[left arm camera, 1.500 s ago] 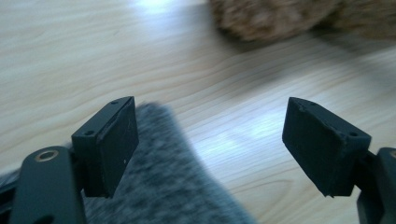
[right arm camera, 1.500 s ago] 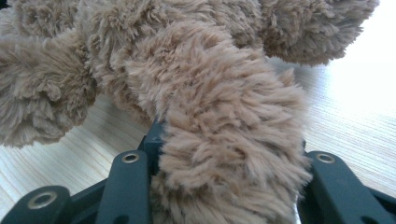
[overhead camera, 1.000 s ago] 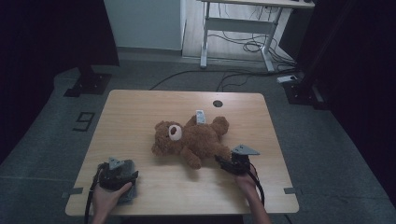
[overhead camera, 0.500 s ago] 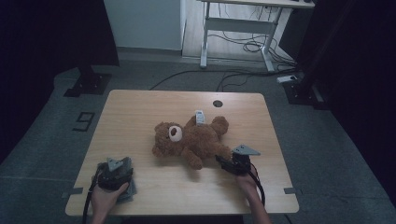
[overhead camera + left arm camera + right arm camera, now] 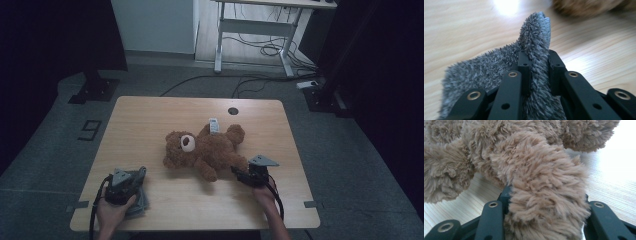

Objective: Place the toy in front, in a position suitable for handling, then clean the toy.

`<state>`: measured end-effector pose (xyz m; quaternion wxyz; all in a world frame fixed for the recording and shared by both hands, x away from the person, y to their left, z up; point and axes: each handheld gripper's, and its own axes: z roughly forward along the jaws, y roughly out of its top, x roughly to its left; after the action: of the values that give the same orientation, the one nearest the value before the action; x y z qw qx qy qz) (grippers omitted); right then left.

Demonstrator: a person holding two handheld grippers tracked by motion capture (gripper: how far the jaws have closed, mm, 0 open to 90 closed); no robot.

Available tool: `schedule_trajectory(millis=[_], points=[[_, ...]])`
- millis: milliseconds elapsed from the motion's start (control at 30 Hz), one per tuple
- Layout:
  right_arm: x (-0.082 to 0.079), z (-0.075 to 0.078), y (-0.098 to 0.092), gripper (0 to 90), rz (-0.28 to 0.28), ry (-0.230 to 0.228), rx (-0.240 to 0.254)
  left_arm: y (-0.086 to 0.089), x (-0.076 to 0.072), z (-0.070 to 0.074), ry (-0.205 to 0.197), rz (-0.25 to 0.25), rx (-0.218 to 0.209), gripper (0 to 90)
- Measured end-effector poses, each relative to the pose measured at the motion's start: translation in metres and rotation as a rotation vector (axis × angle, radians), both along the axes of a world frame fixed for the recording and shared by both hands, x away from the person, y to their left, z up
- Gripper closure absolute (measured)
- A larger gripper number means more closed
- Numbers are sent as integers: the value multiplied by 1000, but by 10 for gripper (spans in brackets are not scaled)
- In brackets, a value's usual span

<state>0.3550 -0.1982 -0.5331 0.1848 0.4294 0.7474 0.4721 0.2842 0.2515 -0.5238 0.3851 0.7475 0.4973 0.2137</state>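
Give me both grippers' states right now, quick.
Left gripper: closed on a fold of the grey fuzzy cloth.
Right gripper: closed on a limb of the brown teddy bear.

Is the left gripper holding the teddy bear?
No, the left gripper is shut on a grey fuzzy cloth, not the bear.

one teddy bear (image 5: 205, 150), one grey fuzzy cloth (image 5: 499, 67), two tools

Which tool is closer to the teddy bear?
The right tool: it is clamped on the teddy bear by a leg. The left tool is off near the table's front left, pinching a grey fuzzy cloth.
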Motion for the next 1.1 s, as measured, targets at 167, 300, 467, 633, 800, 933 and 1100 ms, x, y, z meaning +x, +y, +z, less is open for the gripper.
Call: schedule_trajectory(millis=[167, 300, 467, 633, 800, 933, 1100], points=[[0, 0, 0, 528, 0, 2, 3, -2, -4, 9, -44, -42, -66, 764], [0, -1, 0, 528, 0, 1, 1, -5, -6, 14, -64, -69, -120, 760], [0, -2, 0, 528, 1, 2, 4, -12, -9, 27, -109, -105, -154, 763], [0, -2, 1, 529, 1, 7, 8, -27, -6, 41, -142, -146, -158, 764], [0, -4, -1, 529, 3, 11, 17, -51, 7, 56, -165, -187, -161, 764], [0, -4, -1, 528, 6, 10, 17, -73, 19, 67, -191, -225, -154, 765], [1, -5, -1, 529, 6, 11, 23, -106, 38, 74, -202, -270, -150, 767]])
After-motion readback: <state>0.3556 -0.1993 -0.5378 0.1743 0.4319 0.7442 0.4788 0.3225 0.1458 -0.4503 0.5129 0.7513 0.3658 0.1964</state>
